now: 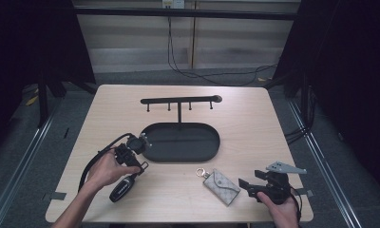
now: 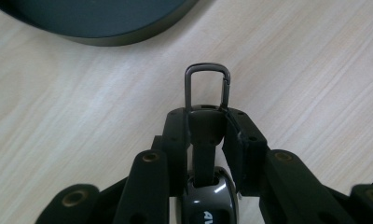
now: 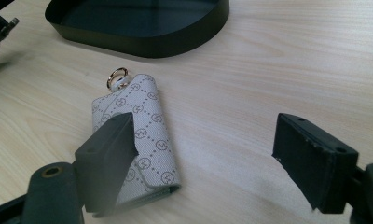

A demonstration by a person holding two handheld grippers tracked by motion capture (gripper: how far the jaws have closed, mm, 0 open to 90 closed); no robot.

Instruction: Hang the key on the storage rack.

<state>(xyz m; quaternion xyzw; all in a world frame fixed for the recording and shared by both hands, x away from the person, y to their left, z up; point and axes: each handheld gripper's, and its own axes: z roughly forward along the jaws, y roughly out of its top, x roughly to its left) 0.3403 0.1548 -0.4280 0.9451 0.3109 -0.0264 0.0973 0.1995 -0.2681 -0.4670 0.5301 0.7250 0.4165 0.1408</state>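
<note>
The left gripper [image 2: 205,126] had its fingers [image 2: 175,135] clamped on the strap end of a car key [image 1: 123,188], just below the metal clip [image 2: 207,86] that stuck out past the fingertips; the glossy black fob body hung back between the finger bases, toward the hand. The key looked hard, smooth and fairly light, likely slippery on its shiny shell, so the strap by the clip seemed the surer place to hold, and the clip itself the part to hook over something. Ahead of those fingertips lay bare tabletop [image 2: 315,70] and, farther off, the rim of a dark oval tray [image 2: 128,35]. The right gripper [image 3: 208,158] had its fingers [image 3: 107,154] wide apart and holding nothing. A patterned fabric key pouch [image 3: 147,140] lay flat on the tabletop, partly under the left-hand finger in the right gripper view, its small gold ring [image 3: 117,77] pointing away toward the tray. The pouch looked soft, light and thin, best pinched across its edges or lifted by the ring. From above, a hook rack [image 1: 180,100] stood behind the tray
</note>
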